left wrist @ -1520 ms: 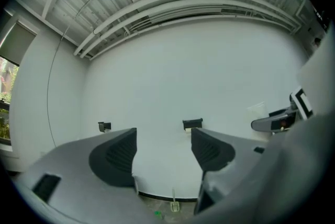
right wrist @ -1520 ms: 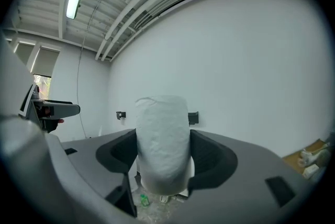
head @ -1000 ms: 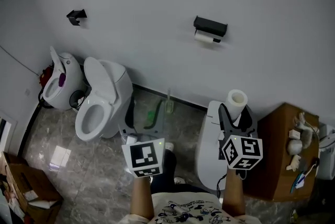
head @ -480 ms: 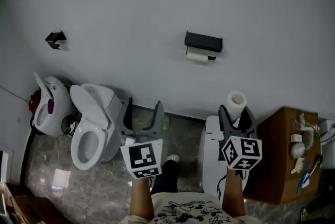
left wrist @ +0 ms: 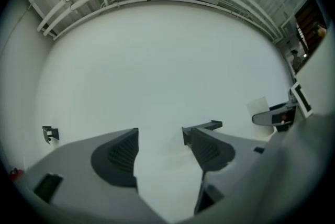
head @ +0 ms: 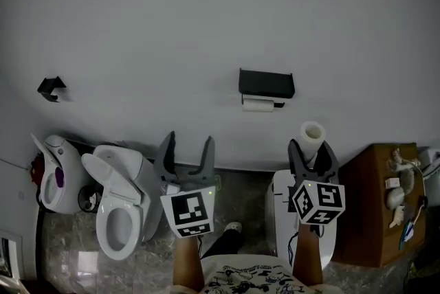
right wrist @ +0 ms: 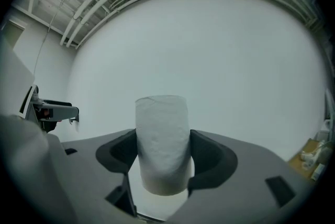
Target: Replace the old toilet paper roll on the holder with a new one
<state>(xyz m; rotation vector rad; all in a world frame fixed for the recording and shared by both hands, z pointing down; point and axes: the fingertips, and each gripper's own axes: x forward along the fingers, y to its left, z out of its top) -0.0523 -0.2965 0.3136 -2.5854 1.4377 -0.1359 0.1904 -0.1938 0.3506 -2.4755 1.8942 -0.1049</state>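
new roll gripped, holder ahead

right claw [head: 311,150] clamps the new roll [head: 312,132] upright; left claw [head: 189,143] gapes wide on nothing; beyond both, on the wall [head: 206,11], the black holder [head: 266,82] carries the old roll [head: 258,104] just beneath it

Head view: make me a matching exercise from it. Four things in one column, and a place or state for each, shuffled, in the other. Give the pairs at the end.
Column one
1. left tool
2. right tool
3. black holder
4. wooden cabinet

Column two
A. shut on the new roll, which stands upright
B. at the far right of the head view
C. open, nothing between its jaws
D. on the wall, with the old roll under it

Pairs: 1-C, 2-A, 3-D, 4-B
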